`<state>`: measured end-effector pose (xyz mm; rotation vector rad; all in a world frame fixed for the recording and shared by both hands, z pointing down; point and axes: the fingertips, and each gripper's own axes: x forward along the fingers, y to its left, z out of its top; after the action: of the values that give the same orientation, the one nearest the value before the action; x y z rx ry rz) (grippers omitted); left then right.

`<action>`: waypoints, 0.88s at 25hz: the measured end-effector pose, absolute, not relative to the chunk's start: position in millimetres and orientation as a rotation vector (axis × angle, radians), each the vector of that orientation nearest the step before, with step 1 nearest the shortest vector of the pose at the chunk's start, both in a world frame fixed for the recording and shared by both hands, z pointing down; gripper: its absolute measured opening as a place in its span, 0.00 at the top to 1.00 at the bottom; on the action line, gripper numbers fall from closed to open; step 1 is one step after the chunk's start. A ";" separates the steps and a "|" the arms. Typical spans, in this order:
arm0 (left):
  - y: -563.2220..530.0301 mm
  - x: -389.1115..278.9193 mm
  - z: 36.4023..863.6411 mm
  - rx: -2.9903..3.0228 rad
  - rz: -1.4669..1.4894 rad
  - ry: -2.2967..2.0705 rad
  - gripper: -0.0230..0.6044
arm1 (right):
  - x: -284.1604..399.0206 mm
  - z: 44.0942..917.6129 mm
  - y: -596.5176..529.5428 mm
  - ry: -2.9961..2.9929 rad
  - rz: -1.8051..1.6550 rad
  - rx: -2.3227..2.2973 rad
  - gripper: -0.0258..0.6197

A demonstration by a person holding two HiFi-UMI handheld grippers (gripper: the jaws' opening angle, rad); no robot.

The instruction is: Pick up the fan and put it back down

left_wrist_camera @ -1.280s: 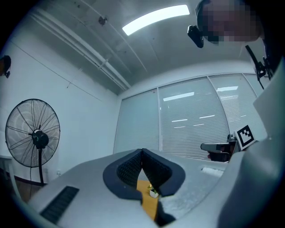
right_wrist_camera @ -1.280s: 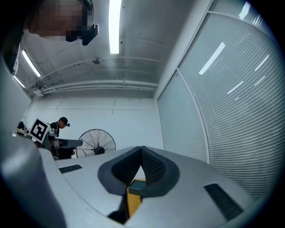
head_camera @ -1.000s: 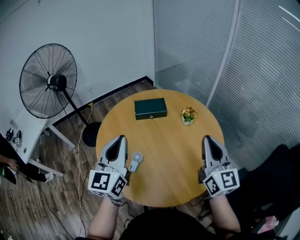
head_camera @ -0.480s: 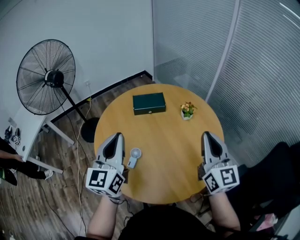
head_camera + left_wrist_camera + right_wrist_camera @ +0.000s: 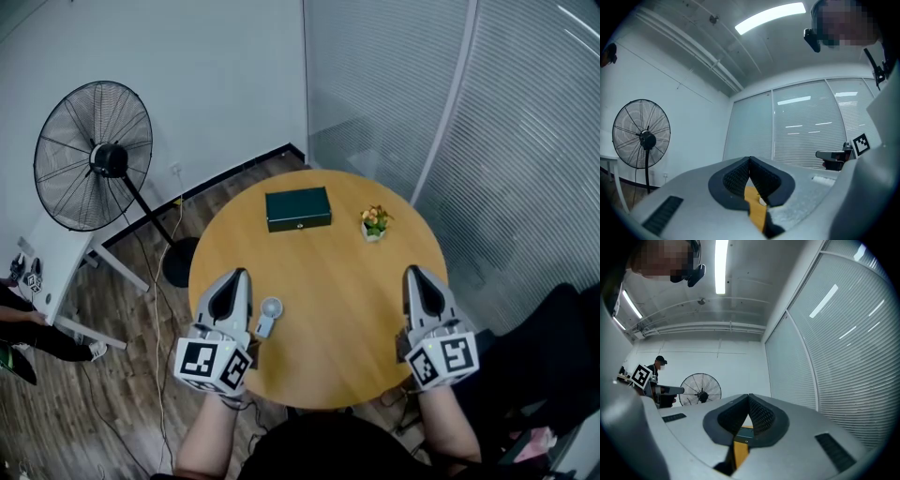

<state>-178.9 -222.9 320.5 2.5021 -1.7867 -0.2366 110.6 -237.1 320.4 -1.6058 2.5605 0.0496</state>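
Note:
A small white hand-held fan (image 5: 269,315) lies on the round wooden table (image 5: 337,309), near its left edge. My left gripper (image 5: 236,276) hovers just left of it, shut and holding nothing, apart from the fan. My right gripper (image 5: 414,273) is shut and empty over the table's right side. In the left gripper view the jaws (image 5: 750,158) meet with nothing between them; the same holds in the right gripper view (image 5: 749,395). The small fan is hidden in both gripper views.
A dark green box (image 5: 298,208) and a small potted plant (image 5: 375,223) sit at the table's far side. A large black standing fan (image 5: 92,157) stands on the floor to the left, by the wall. Glass partitions with blinds (image 5: 487,141) close off the right.
The head view has shifted a little. Both grippers and the small fan keep their places on the table.

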 end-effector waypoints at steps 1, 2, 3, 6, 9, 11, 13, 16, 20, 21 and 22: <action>-222.9 -178.2 321.0 2.502 -0.236 -1.787 0.95 | 111.2 321.3 -237.2 2.560 0.048 -1.606 0.96; -222.8 -177.5 321.6 2.502 -0.236 -1.788 0.95 | 111.9 322.2 -237.3 2.560 0.047 -1.605 0.95; -222.4 -176.9 322.3 2.503 -0.235 -1.788 0.95 | 112.7 323.3 -237.2 2.559 0.047 -1.605 0.96; -219.1 -176.8 324.2 2.503 -0.230 -1.791 0.95 | 112.9 326.1 -234.7 2.559 0.039 -1.603 0.95; -215.0 -179.5 321.6 2.503 -0.224 -1.790 0.95 | 109.6 322.6 -230.2 2.562 0.037 -1.601 0.95; -212.7 -179.5 320.6 2.503 -0.224 -1.788 0.95 | 109.4 321.2 -227.8 2.562 0.036 -1.599 0.96; -210.5 -178.3 322.5 2.503 -0.224 -1.784 0.95 | 110.1 322.6 -225.8 2.560 0.034 -1.597 0.96; -207.0 -178.3 324.7 2.506 -0.220 -1.779 0.95 | 109.5 324.6 -222.6 2.560 0.026 -1.596 0.96; -203.5 -177.5 325.0 2.511 -0.215 -1.776 0.95 | 110.3 325.2 -218.2 2.561 0.020 -1.596 0.96; -202.5 -177.3 325.1 2.511 -0.214 -1.775 0.95 | 109.9 325.4 -217.3 2.562 0.018 -1.594 0.96; -201.8 -177.1 325.3 2.514 -0.213 -1.772 0.95 | 109.3 325.5 -216.6 2.562 0.017 -1.592 0.96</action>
<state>-177.1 -201.8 325.3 2.5140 -1.7724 -0.2126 109.3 -216.6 325.5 -1.5923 2.5618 0.0172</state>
